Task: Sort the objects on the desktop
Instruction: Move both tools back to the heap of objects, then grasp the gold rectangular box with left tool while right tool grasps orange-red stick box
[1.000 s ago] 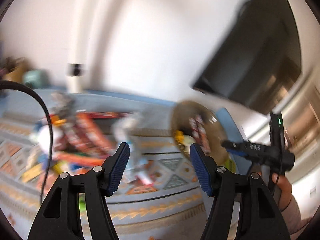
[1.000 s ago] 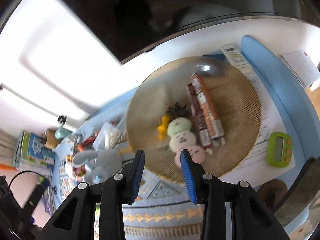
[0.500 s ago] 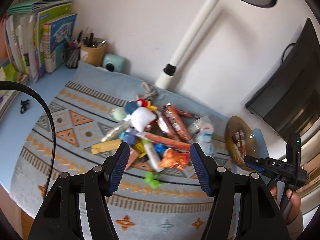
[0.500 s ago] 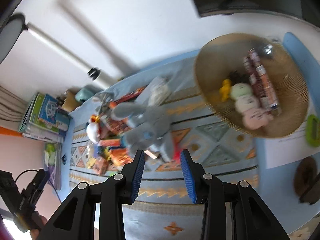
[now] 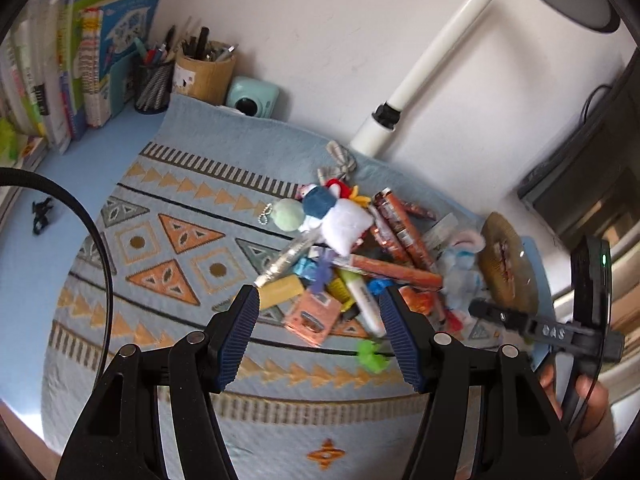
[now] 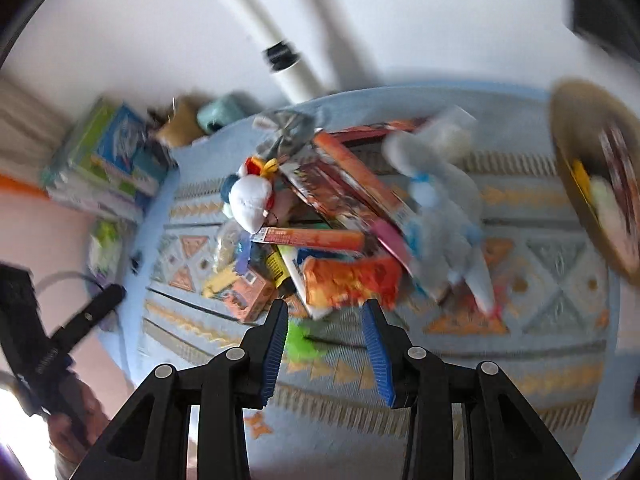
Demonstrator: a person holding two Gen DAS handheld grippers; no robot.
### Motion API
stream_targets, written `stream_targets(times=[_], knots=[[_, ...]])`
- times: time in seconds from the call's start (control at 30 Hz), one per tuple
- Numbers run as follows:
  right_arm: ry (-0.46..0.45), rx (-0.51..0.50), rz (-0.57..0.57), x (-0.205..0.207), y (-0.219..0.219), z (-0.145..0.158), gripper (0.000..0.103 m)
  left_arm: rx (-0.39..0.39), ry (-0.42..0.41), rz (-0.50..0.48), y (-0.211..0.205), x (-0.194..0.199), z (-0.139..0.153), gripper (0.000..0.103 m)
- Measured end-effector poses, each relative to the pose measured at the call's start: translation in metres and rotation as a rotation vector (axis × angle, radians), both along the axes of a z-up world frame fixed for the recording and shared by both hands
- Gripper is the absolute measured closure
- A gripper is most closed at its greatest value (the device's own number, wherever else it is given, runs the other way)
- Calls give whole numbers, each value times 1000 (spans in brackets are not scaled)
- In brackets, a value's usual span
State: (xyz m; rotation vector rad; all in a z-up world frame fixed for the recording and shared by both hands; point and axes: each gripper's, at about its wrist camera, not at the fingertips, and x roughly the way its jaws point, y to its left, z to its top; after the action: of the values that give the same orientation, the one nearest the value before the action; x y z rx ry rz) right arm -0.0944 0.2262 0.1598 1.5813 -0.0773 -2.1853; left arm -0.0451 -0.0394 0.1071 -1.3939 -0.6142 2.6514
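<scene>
Nearest the left wrist camera, the left gripper [image 5: 318, 312] hangs released, its ribbed blue pads [image 5: 240, 336] wide apart and empty above a woven blue mat [image 5: 168, 264] with orange triangles. Just past them lies the heap of desktop objects [image 5: 352, 264]: a flat pink packet [image 5: 314, 314], glossy orange snack sticks [image 5: 396, 272], a soft white plush [image 5: 344, 226]. The right gripper [image 6: 325, 316], seen blurred, is narrowly parted, holding nothing, over a crinkled orange packet [image 6: 352, 282]. Further right sits a round woven basket [image 5: 508, 264].
</scene>
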Motion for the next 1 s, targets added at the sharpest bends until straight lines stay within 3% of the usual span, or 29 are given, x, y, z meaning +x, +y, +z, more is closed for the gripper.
stream_targets(times=[0.17, 0.37, 0.57, 0.73, 0.77, 0.8, 0.9, 1.0], knots=[[63, 152, 180, -23, -49, -16, 66, -143, -76, -149, 1, -24, -43, 42], [75, 296, 369, -39, -89, -42, 66, -184, -139, -243, -4, -43, -87, 42], [121, 435, 463, -44, -105, -63, 66, -233, -142, -336, 1, -52, -105, 42], [123, 446, 482, -46, -108, -70, 66, -286, -138, -392, 15, -60, -115, 43], [132, 451, 485, -45, -108, -70, 65, -306, -129, -398, 18, -60, -115, 48], [140, 451, 482, -43, -108, -69, 66, -328, -114, -413, 23, -59, -115, 60], [142, 418, 458, -39, -101, -65, 70, -386, -98, -439, 34, -54, -112, 75], [106, 333, 436, -35, -89, -58, 76, -329, -102, -432, 32, -46, -107, 80]])
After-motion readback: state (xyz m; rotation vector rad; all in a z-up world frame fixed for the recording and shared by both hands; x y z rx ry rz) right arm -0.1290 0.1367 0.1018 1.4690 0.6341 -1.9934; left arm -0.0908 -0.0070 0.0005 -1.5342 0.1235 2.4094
